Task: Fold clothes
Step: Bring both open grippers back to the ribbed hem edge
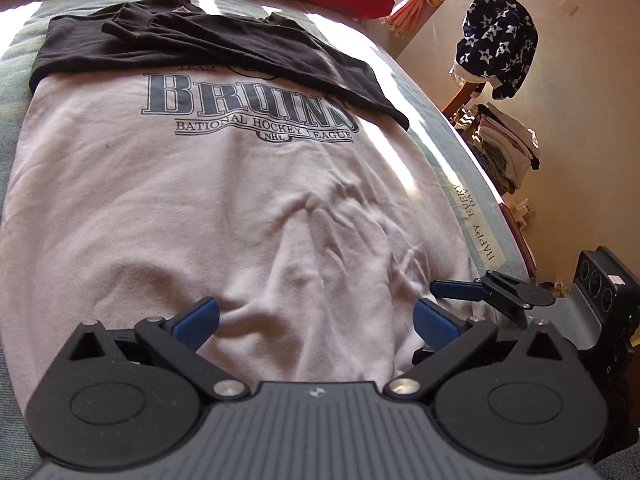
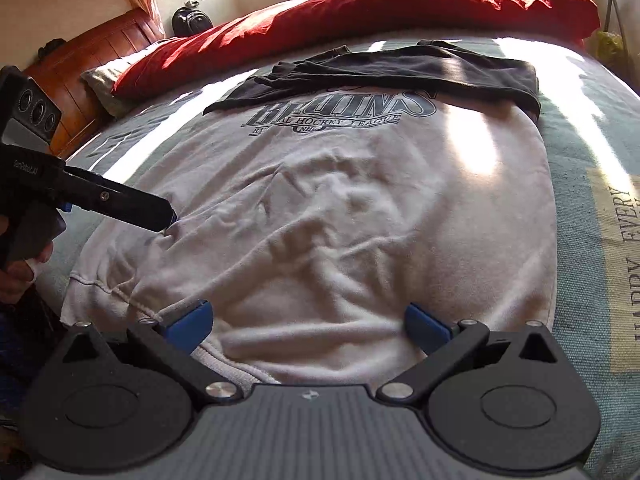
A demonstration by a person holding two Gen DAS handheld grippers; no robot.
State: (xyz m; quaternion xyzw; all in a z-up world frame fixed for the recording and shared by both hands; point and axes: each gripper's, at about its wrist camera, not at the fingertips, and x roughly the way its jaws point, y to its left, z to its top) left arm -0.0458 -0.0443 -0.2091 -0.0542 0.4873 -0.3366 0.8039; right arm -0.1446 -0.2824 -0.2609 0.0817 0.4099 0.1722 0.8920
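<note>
A pale sweatshirt (image 1: 200,200) printed BRUINS lies flat and wrinkled on the bed. A black garment (image 1: 180,44) with folded sleeves lies across its top. My left gripper (image 1: 316,320) hovers open over the lower part of the sweatshirt, nothing between its blue pads. The right gripper (image 1: 448,289) shows side-on at the sweatshirt's right edge. In the right wrist view my right gripper (image 2: 308,322) stands open above the sweatshirt (image 2: 360,220), its left pad by the ribbed hem. There the left gripper (image 2: 162,218), held by a hand (image 2: 20,276), touches the cloth at the left.
A red duvet (image 2: 360,12) and a pillow (image 2: 104,84) lie along the far side by a wooden headboard (image 2: 88,60). The green bed cover (image 2: 592,160) carries a HAPPY EVERY DAY strip. Beyond the bed edge hang a star-print cloth (image 1: 496,44) and stacked clothes (image 1: 508,148).
</note>
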